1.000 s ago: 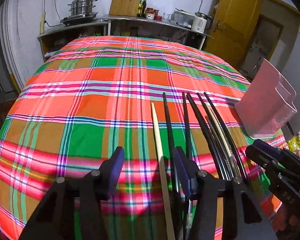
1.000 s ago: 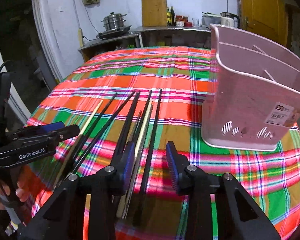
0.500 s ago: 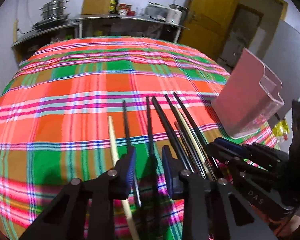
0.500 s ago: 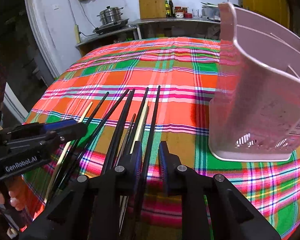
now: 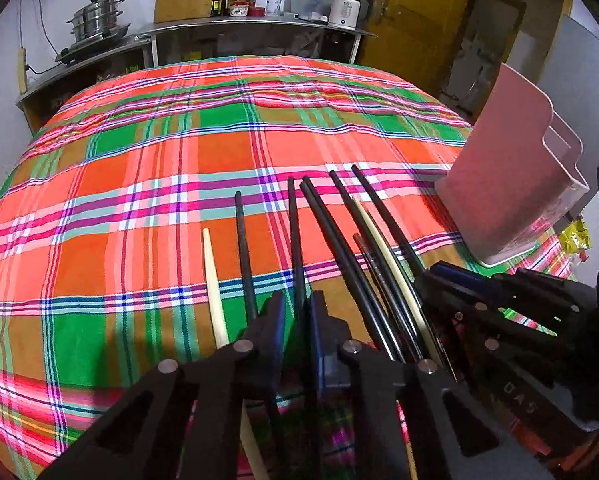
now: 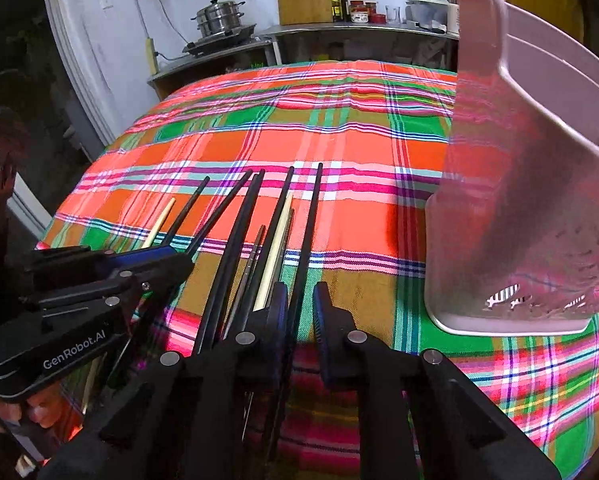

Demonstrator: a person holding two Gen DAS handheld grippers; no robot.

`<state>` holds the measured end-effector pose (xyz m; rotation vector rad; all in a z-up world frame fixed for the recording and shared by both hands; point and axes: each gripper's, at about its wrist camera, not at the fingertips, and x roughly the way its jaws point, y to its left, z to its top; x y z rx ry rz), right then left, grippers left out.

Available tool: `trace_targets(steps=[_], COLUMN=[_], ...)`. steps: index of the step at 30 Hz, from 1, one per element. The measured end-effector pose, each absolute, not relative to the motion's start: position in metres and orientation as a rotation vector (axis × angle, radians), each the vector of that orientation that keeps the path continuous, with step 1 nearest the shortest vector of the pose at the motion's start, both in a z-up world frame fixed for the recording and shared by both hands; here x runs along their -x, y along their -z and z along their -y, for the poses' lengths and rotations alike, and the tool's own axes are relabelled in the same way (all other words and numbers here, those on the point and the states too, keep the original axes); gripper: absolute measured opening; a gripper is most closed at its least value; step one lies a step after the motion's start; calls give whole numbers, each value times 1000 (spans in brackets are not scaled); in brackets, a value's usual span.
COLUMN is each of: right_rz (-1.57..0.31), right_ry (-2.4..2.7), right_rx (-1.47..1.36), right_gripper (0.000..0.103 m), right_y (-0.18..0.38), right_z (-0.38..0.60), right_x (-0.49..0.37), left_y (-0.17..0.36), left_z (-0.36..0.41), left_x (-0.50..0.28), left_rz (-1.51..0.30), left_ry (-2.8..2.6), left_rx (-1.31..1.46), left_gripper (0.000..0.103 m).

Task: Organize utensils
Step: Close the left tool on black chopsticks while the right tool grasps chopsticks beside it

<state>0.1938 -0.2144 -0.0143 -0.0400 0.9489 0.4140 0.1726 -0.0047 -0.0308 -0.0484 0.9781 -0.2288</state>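
My left gripper [image 5: 297, 320] has just been closing and its blue-padded jaws now pinch one long black chopstick [image 5: 293, 236] lying on the table. My right gripper [image 6: 299, 308] has also been closing, with the rightmost black chopstick [image 6: 311, 224] between its pads; there's a thin gap on the right side, so I can't tell if it's clamped. From the right wrist view, the left gripper's black body reads "GenRobot.AI" in white; from the left wrist view, the right one shows embossed "DAS". The rest of the chopsticks [image 6: 235, 232], black plus a couple of pale wooden ones, lie fanned between the two grippers on the orange-green plaid tablecloth [image 5: 159, 160]. The pink plastic slotted utensil holder [image 6: 531, 200] stands just right of them.
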Motion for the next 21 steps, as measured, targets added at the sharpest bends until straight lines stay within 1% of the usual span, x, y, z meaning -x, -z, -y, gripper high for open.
trace_targets(steps=[5,6,7,14,21], right_rz=[-955,-954,-954,-945,-897], right_ry=[-399,-395,-394,-421,-443], right_rx=[78,84,87,51,25], right_gripper=[13,8,8,6,6], right_y=[14,14,14,9,-11], right_z=[207,207,206,209,215], right_x=[-197,-198,-198,-195,-187], left_y=[31,31,31,26,-8], left_z=[13,13,12,7,2], left_x=[-176,-176,-177,-175,-162], left_rz=[-982,-982,-982,-983,-910], left_ry=[215,214,210,213,235], left_rx=[-15,-15,-14,43,79], left_gripper=[13,11,7,6,6])
